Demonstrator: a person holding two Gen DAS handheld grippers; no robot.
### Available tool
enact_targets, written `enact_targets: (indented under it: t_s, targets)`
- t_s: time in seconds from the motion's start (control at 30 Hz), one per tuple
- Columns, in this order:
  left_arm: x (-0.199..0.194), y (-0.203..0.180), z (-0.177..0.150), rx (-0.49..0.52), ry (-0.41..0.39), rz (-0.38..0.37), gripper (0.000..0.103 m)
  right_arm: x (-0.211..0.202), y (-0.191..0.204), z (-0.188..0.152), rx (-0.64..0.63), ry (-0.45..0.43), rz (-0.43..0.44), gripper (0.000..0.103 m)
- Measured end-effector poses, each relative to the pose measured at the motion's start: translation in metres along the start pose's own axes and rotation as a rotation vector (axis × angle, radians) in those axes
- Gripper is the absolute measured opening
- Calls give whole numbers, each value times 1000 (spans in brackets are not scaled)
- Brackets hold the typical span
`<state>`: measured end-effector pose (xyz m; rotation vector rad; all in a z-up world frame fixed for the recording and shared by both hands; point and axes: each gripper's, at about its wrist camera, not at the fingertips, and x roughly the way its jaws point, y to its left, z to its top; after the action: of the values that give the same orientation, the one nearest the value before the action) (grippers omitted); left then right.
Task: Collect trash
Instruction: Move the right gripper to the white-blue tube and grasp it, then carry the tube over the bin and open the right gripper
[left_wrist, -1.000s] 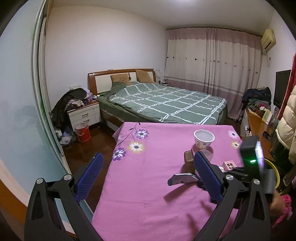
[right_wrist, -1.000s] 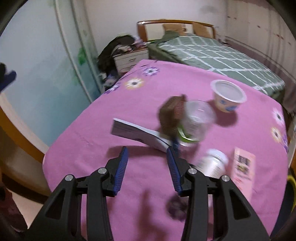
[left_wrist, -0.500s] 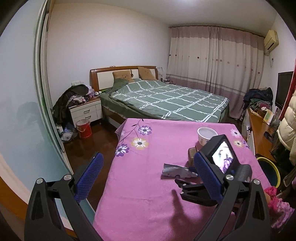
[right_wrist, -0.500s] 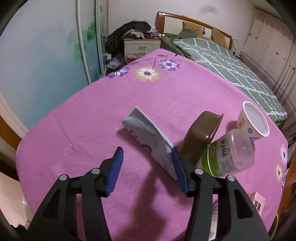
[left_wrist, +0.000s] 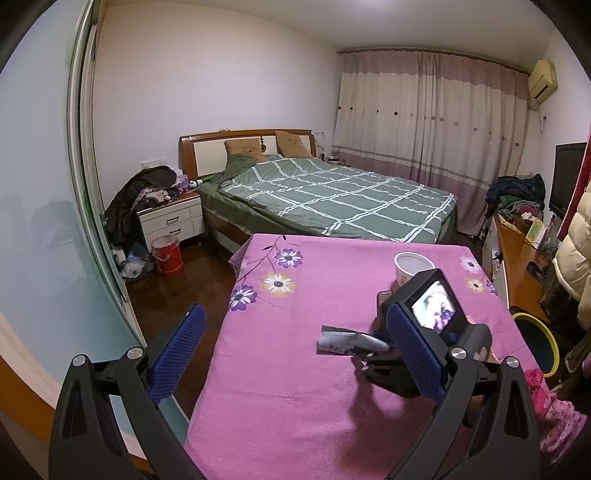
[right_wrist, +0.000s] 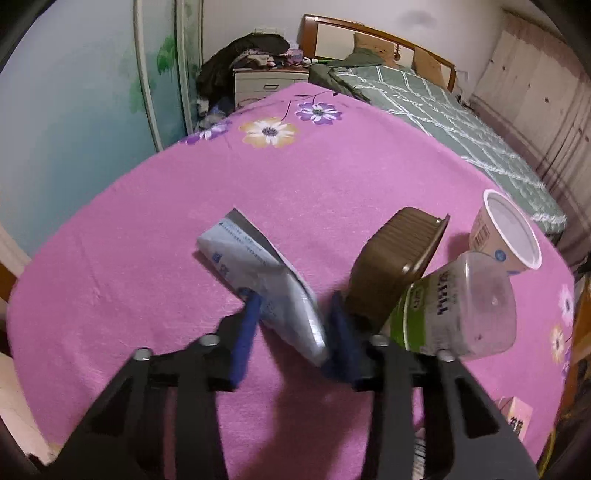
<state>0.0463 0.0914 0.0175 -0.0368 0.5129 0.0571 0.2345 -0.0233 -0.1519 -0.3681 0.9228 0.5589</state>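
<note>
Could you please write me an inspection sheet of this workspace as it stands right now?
Surface: pink flowered cloth covers the table.
Job's things: crumpled white wrapper; brown tray tilted on edge; clear jar on its side; paper cup upright.
Clutter: small pink box at the near right edge.
Grippers: right gripper closing, wrapper between its jaws; left gripper open, holding nothing.
Cables: nothing seen.
Surroundings: bed, nightstand, red bucket, curtains.
</note>
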Motion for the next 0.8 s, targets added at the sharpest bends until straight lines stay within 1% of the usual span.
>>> enact_targets:
  t_s: [0.03,0.1,0.2,0.5,0.73,0.8]
  targets:
    - [0,-1,0,-1,0,1,97,-3,-3,-1,24,0,27,26]
    - [1,0,2,-2,-1,2,97,-7,-5,-3,33,-12,28,25]
    - [1,2,2,-1,1,3,97,-17,-6,-9,58,-25,62,25]
    - [10,3,1,-2,17,-14,97,-66,-26,-35,159,-98,98,25]
    - [21,-6,-1,2,31,-46,97,-106,-49,-59,222,-154,61,25]
    - [26,-11,-2,6,37,-56,97,-119,-61,-68,250,-175,34,25]
